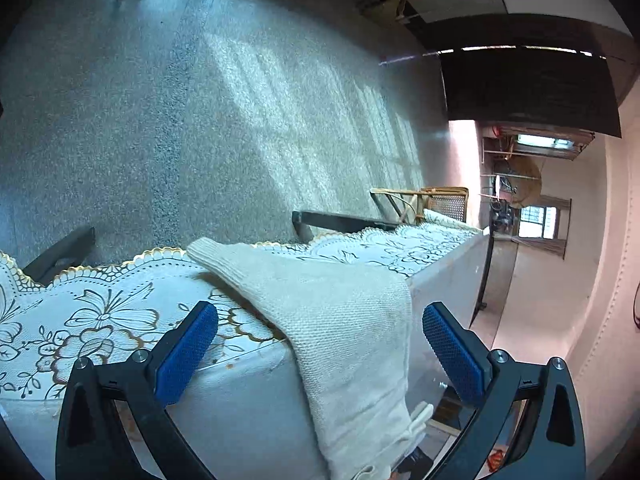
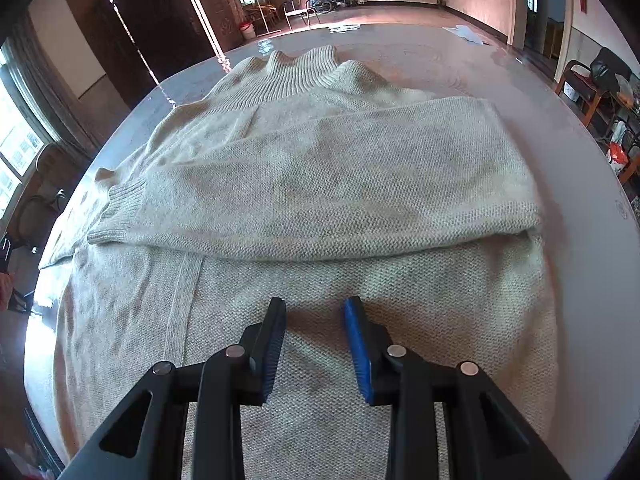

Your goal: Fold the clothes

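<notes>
A cream knit sweater (image 2: 320, 184) lies flat on a round glossy table (image 2: 580, 240), collar at the far side. One sleeve is folded across its body, with the cuff at the left. My right gripper (image 2: 315, 304) hovers over the sweater's lower body, open with a narrow gap and nothing between its fingers. In the left wrist view, the other sleeve (image 1: 352, 340) drapes over the table's edge, which is covered by a lace floral cloth (image 1: 100, 320). My left gripper (image 1: 320, 312) is wide open, with its blue pads (image 1: 188, 354) on either side of the hanging sleeve and not touching it.
A wicker chair (image 1: 440, 200) and a dark bench (image 1: 344, 220) stand beyond the table on the speckled floor. In the right wrist view, wooden chairs stand at the right (image 2: 588, 80) and left (image 2: 36, 216). White papers (image 2: 468, 34) lie at the table's far side.
</notes>
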Tool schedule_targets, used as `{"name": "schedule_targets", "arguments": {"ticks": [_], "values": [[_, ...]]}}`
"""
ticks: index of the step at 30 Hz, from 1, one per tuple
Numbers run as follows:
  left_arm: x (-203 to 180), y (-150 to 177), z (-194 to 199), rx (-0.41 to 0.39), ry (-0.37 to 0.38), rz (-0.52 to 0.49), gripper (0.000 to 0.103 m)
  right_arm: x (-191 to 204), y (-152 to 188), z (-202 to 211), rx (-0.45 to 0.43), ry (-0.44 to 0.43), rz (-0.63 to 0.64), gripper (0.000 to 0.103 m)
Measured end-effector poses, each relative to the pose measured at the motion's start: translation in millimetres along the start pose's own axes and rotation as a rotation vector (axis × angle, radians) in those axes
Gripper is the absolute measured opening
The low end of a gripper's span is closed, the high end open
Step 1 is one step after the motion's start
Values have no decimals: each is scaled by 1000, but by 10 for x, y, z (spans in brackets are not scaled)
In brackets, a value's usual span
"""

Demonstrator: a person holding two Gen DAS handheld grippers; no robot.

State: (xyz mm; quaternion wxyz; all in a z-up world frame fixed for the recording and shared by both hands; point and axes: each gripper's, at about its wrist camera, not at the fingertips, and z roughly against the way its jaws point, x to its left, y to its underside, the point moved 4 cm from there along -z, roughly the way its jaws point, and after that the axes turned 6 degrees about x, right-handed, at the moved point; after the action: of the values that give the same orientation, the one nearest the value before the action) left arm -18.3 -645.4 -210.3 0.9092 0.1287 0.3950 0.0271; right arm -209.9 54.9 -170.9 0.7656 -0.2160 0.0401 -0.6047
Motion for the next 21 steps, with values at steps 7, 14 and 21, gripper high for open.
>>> {"name": "schedule_targets", "arguments": {"ticks": [7, 14, 21], "values": [[-71, -120, -337, 115, 87, 7, 102, 47, -20, -18, 9, 33, -16, 33], [-163, -249, -496, 142, 177, -36, 24, 72, 0, -19, -12, 35, -31, 41], [-379, -221, -321, 14, 230, -120, 8, 157, 9, -41, -13, 65, 9, 50]]}}
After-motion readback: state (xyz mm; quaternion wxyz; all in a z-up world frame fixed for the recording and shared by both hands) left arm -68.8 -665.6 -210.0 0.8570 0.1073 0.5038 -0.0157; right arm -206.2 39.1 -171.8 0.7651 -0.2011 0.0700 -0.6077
